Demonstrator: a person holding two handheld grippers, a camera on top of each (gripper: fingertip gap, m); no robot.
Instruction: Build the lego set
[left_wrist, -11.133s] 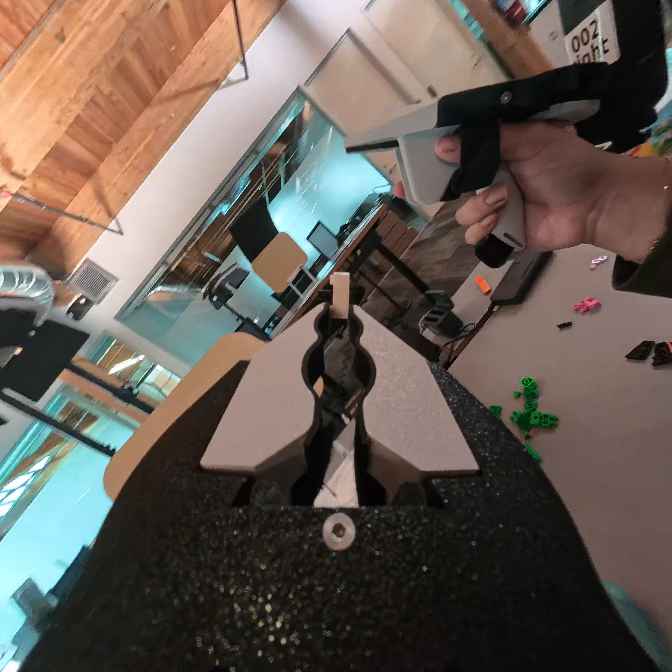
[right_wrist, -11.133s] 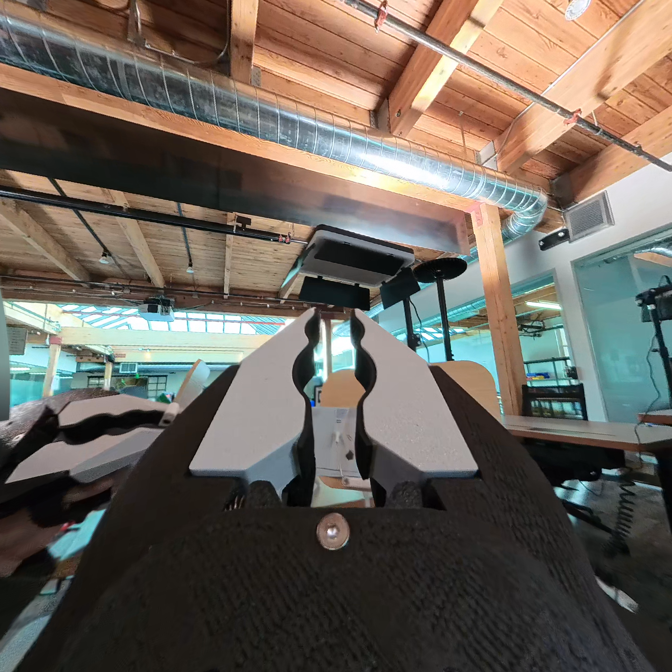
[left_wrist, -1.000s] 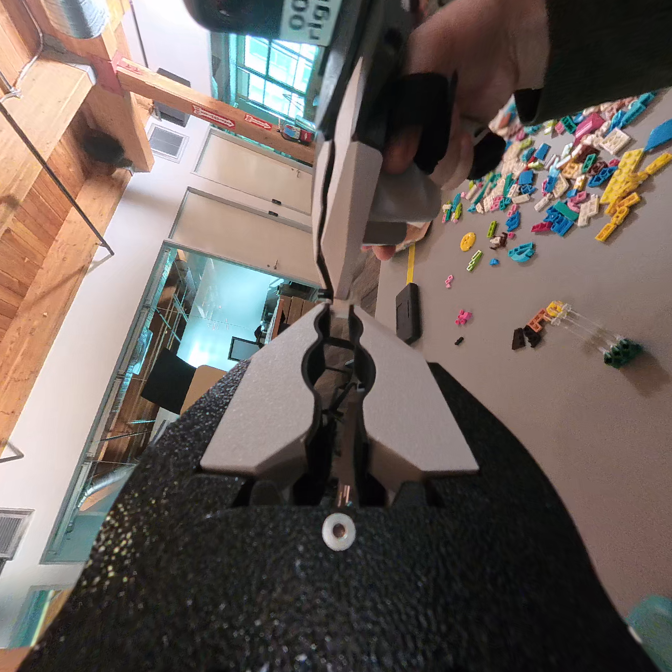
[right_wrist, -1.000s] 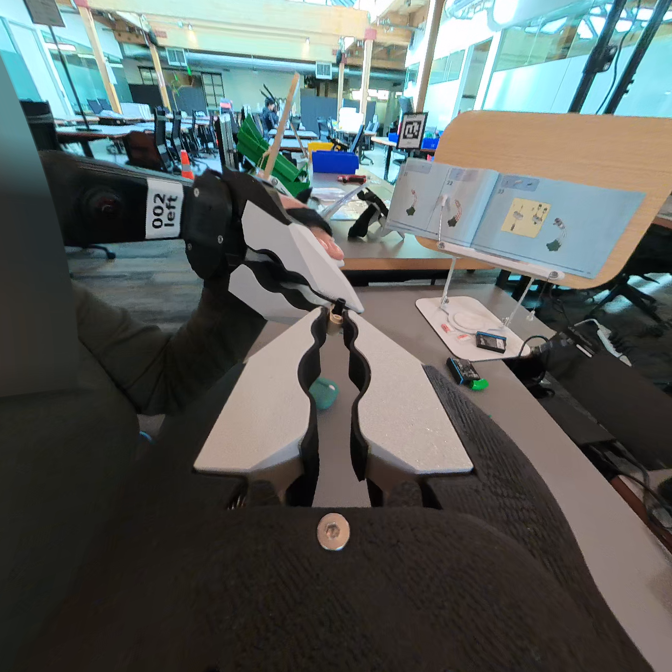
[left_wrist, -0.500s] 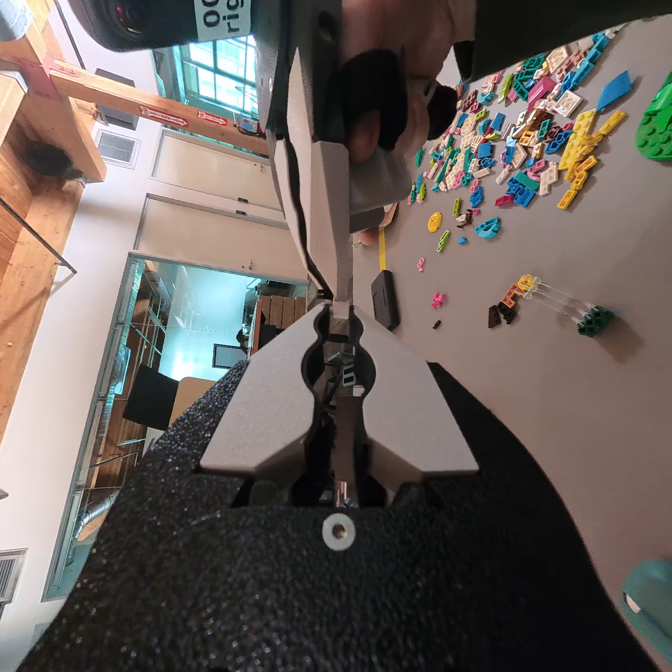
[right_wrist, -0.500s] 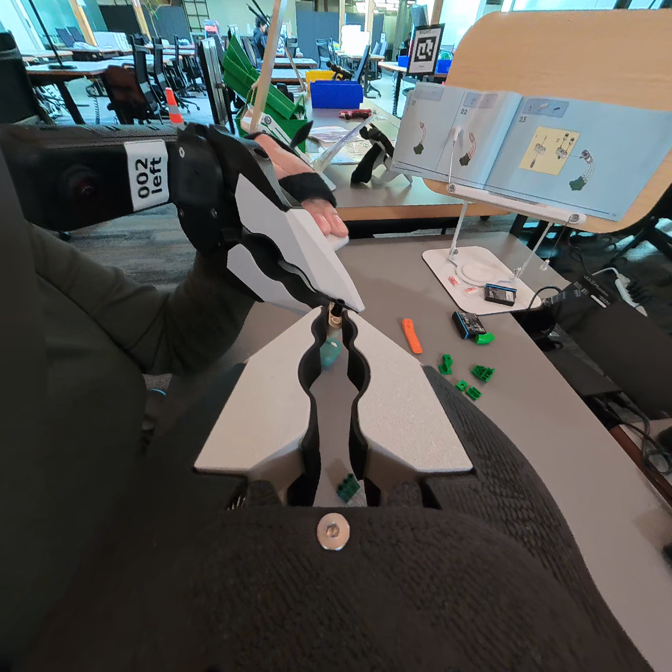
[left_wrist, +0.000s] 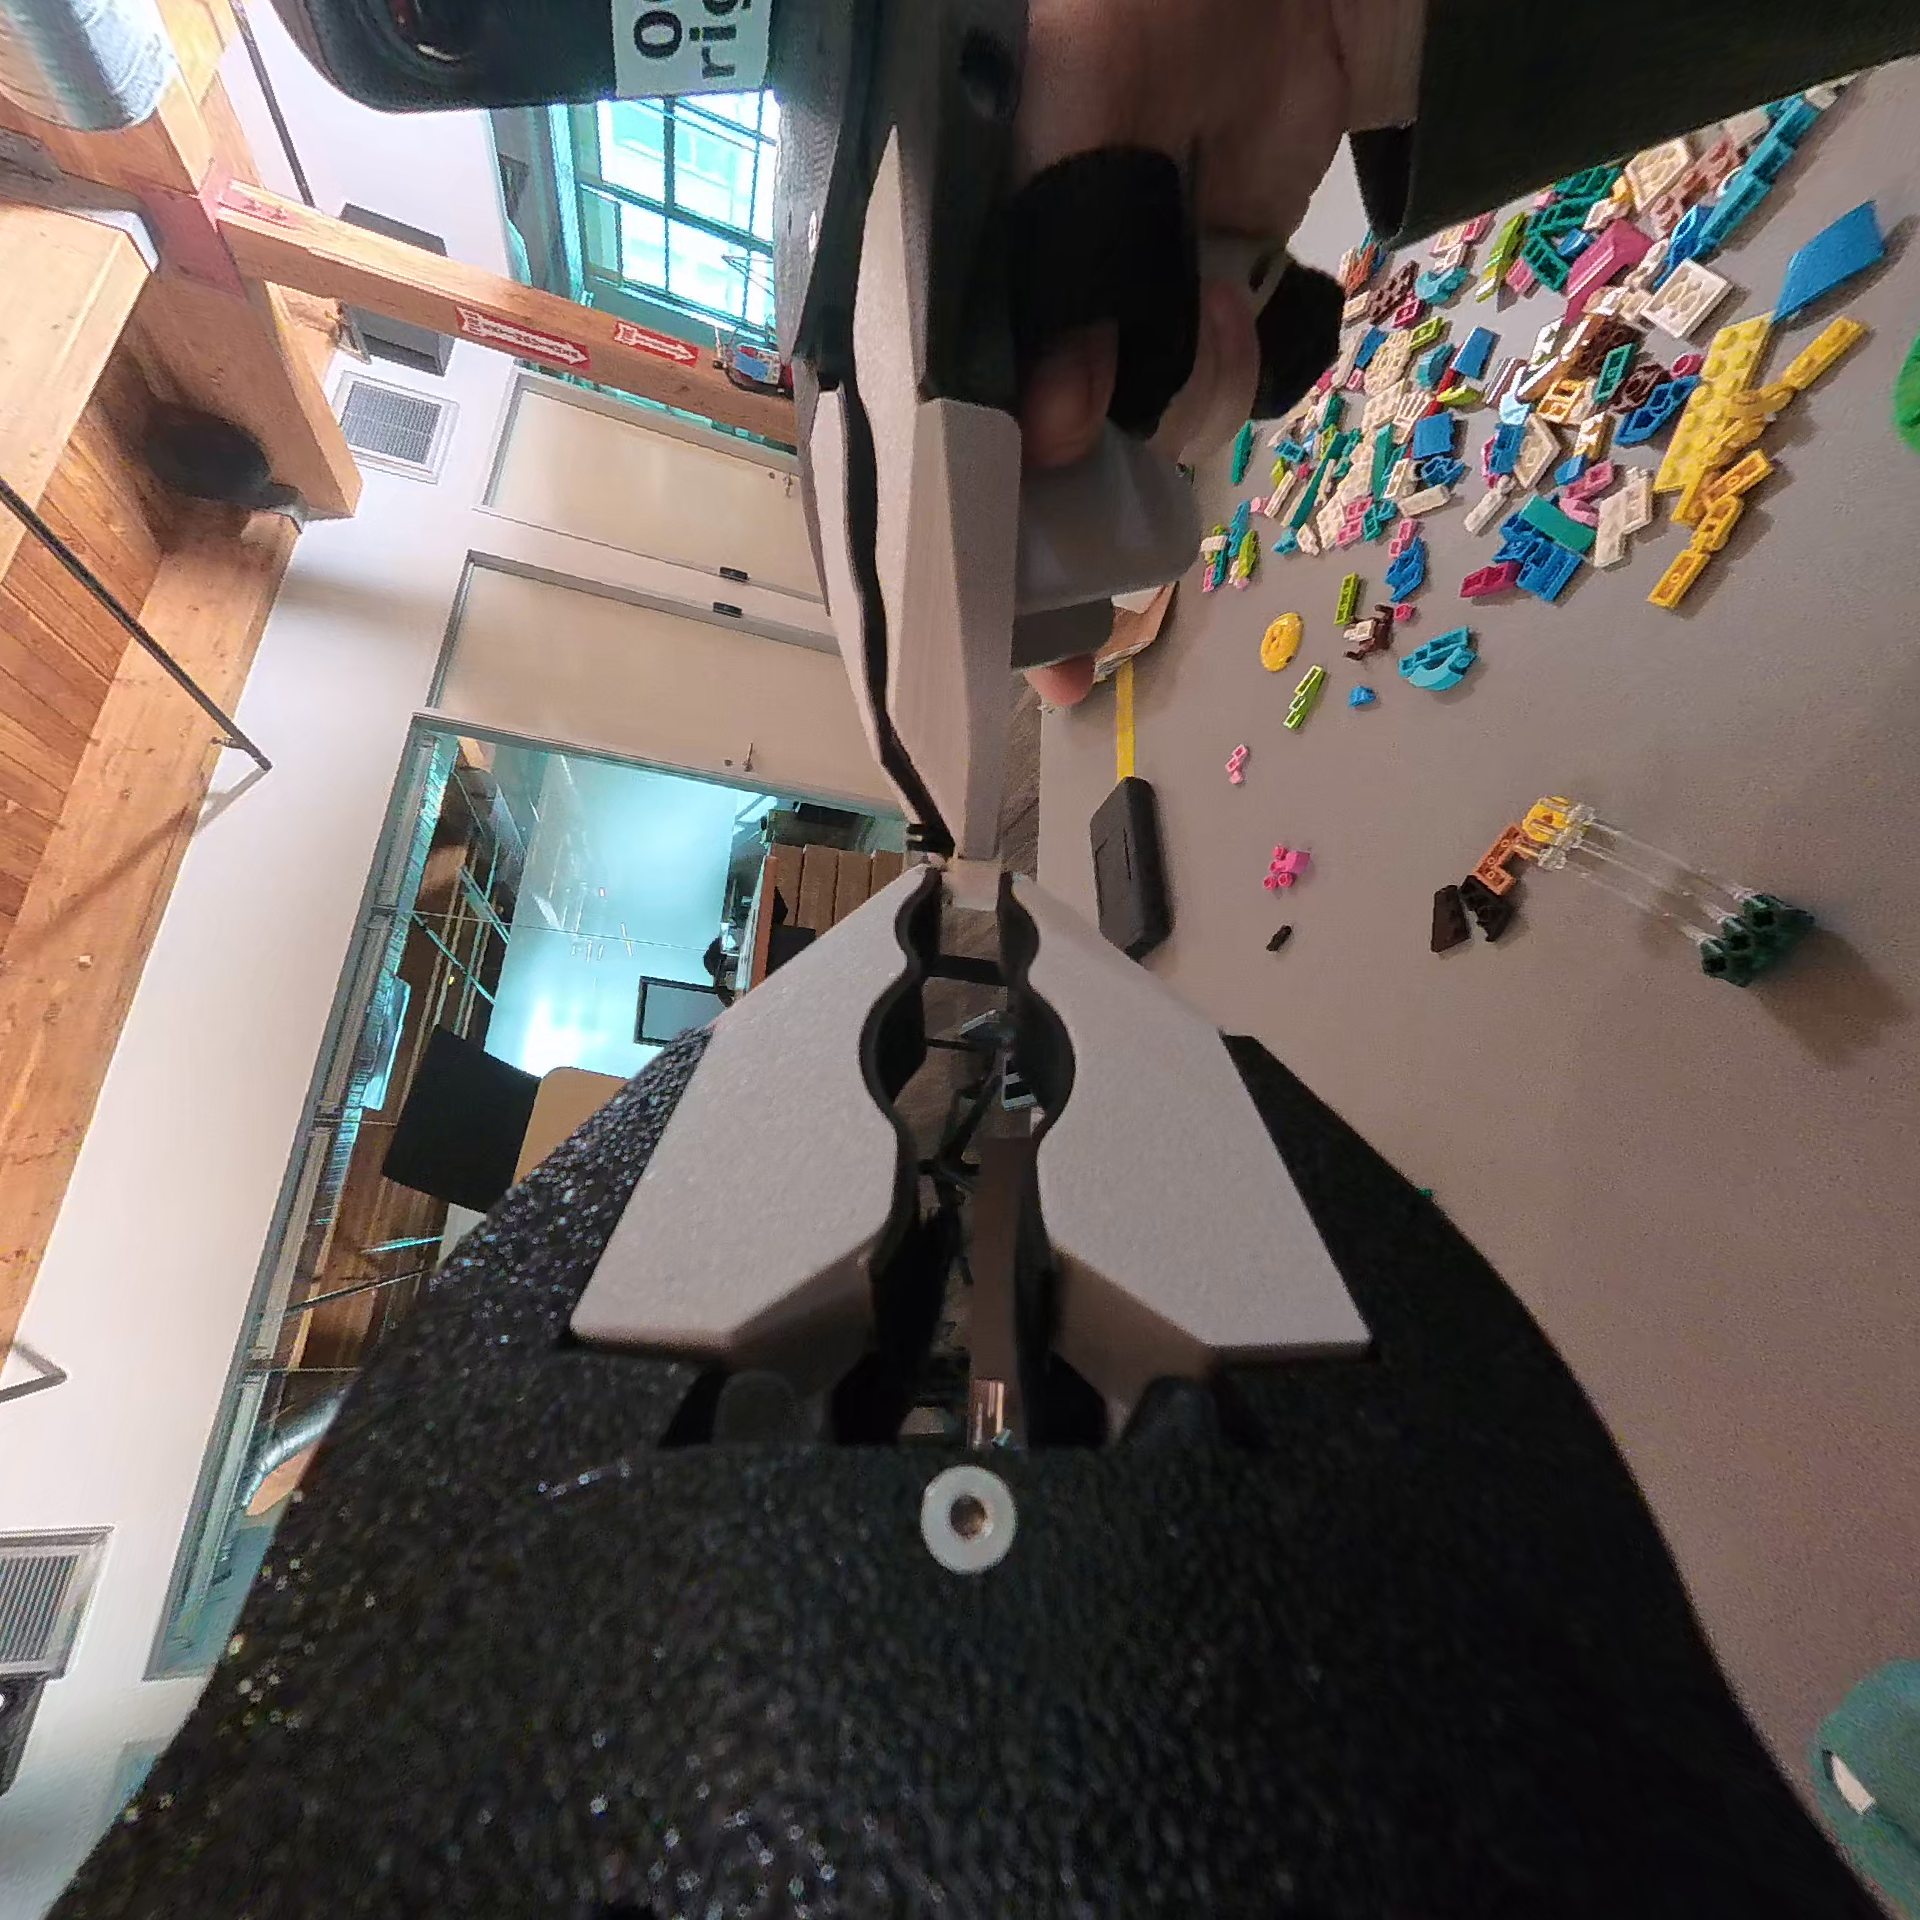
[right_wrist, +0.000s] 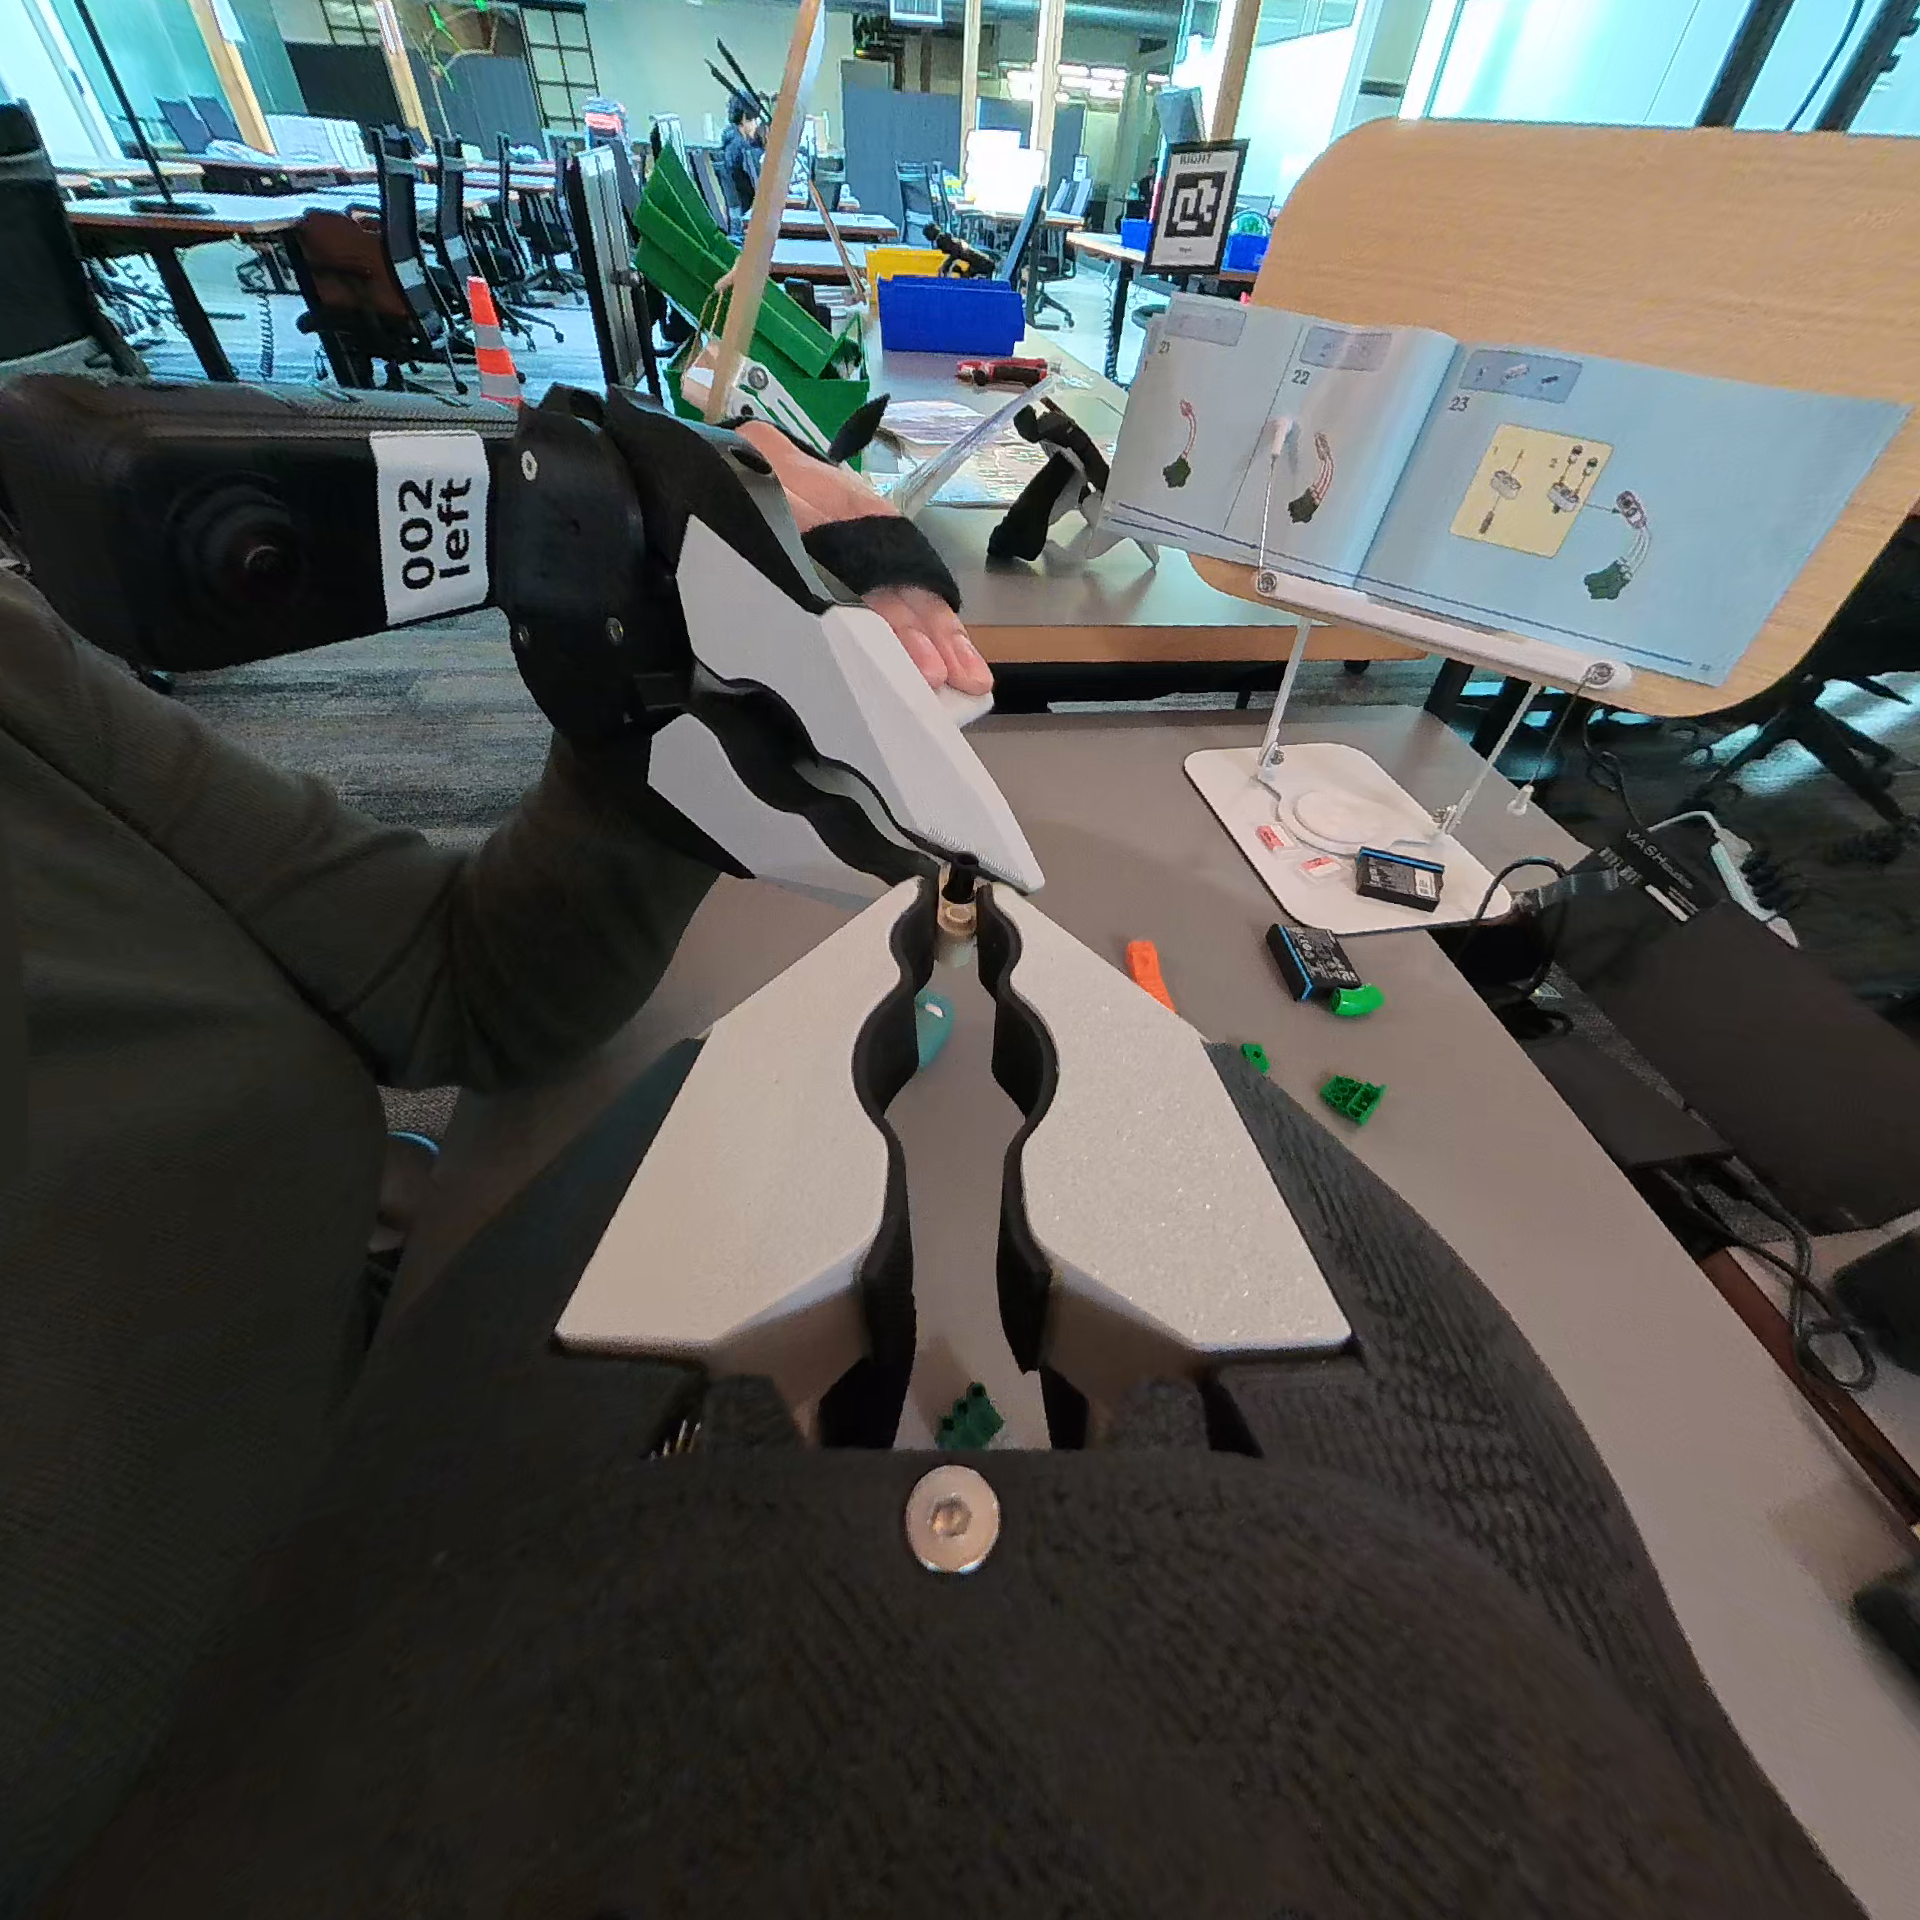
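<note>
A small tan lego piece (right_wrist: 954, 923) with a black pin (right_wrist: 962, 869) on its end sits where both grippers' tips meet, above the grey table (right_wrist: 1195, 831). My right gripper (right_wrist: 956, 914) is closed around it. My left gripper (left_wrist: 971, 896) is closed on the same tan piece (left_wrist: 971, 894), and its tip (right_wrist: 987, 868) reaches in from the left in the right wrist view. The right gripper's fingers (left_wrist: 935, 623) come down from above in the left wrist view. A partial build of clear tubes with a dark green end (left_wrist: 1662, 894) lies on the table.
A pile of coloured lego pieces (left_wrist: 1558, 364) lies at the table's far side. An open instruction booklet (right_wrist: 1507, 499) stands on a holder at the right. Loose green pieces (right_wrist: 1351, 1096), an orange tool (right_wrist: 1148, 971), a teal object (right_wrist: 930, 1023) and a black device (left_wrist: 1130, 868) lie about. My two grippers' fingertips are within a few centimetres of each other.
Eleven seconds ago the grippers were apart and the right one was empty. Over the last second they stay tip to tip on the tan piece, and both have tilted a little.
</note>
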